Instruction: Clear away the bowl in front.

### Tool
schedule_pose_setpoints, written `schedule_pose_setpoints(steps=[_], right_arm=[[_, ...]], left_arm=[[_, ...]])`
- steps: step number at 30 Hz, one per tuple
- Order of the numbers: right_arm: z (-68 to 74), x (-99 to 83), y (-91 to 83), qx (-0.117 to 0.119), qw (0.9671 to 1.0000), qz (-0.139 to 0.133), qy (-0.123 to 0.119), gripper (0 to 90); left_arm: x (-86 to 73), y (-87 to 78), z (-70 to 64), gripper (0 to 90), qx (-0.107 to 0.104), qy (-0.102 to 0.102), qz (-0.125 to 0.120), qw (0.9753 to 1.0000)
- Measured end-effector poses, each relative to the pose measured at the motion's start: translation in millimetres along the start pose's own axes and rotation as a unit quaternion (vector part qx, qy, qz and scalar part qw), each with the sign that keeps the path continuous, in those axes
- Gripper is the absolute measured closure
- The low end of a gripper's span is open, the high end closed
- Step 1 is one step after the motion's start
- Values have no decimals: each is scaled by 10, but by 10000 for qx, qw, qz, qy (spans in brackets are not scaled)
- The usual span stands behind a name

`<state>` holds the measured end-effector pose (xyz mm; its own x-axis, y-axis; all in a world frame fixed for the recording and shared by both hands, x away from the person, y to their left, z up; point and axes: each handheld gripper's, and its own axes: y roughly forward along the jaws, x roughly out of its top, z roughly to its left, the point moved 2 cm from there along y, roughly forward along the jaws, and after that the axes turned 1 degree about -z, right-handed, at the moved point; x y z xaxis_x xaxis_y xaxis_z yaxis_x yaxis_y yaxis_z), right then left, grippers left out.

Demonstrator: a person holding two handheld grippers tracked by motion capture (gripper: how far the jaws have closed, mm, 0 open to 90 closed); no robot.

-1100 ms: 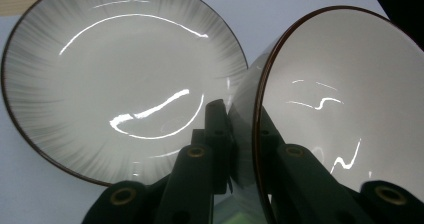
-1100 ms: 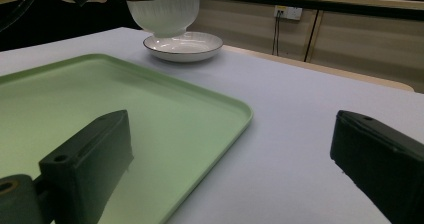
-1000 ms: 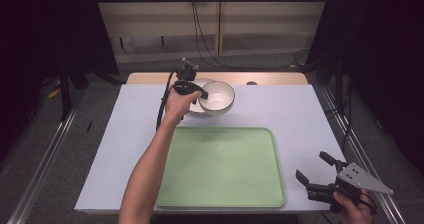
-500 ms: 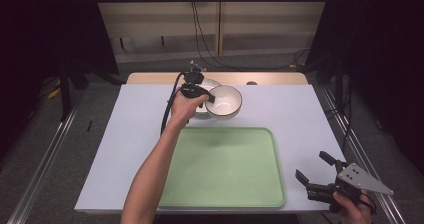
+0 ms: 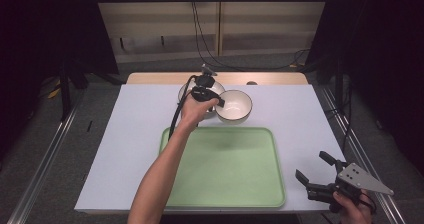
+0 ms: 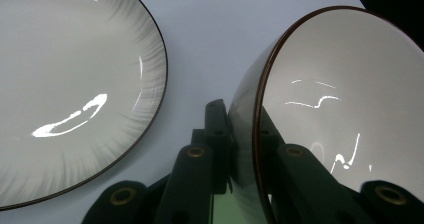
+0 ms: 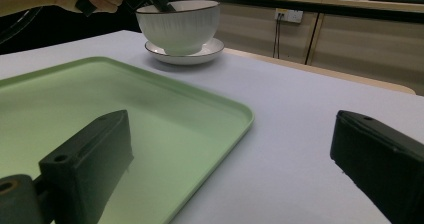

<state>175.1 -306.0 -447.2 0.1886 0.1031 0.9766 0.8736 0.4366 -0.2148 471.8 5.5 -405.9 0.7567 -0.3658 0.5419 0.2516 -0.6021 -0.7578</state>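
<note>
plate (image 5: 192,90) at table's far side, left gripper (image 5: 218,103) clamped on rim of white bowl (image 5: 234,105), bowl lifted just right of plate and beyond green tray (image 5: 225,176), right gripper (image 5: 316,174) jaws spread wide, holding nothing, near table's right corner

Plate (image 5: 200,91): largely hidden behind hand and left hand-held gripper (image 5: 218,103). Bowl (image 6: 340,114): cut off at frame edge.

Over the last second the left claw (image 5: 218,102) has carried the white bowl (image 5: 234,105) by its rim off the plate (image 5: 192,91) and to the right, toward the green tray (image 5: 225,166); more of the plate now lies uncovered behind the hand
</note>
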Motion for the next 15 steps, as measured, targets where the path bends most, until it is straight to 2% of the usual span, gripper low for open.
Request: schedule_pose_setpoints(steps=[1,2,8,15], right_arm=[[-2,0,-3,3,10000,12,-5,29],[-1,0,-5,-6,10000,15,5,30],[-3,0,-3,-18,10000,17,0,30],[-1,0,-3,-12,10000,14,7,30]], left_arm=[[0,17,-22,828,1,-43,-24,10000],[0,27,-37,828,-8,33,12,10000],[-23,132,-145,828,-23,114,115,9999],[-54,228,-282,828,-174,208,210,9994]])
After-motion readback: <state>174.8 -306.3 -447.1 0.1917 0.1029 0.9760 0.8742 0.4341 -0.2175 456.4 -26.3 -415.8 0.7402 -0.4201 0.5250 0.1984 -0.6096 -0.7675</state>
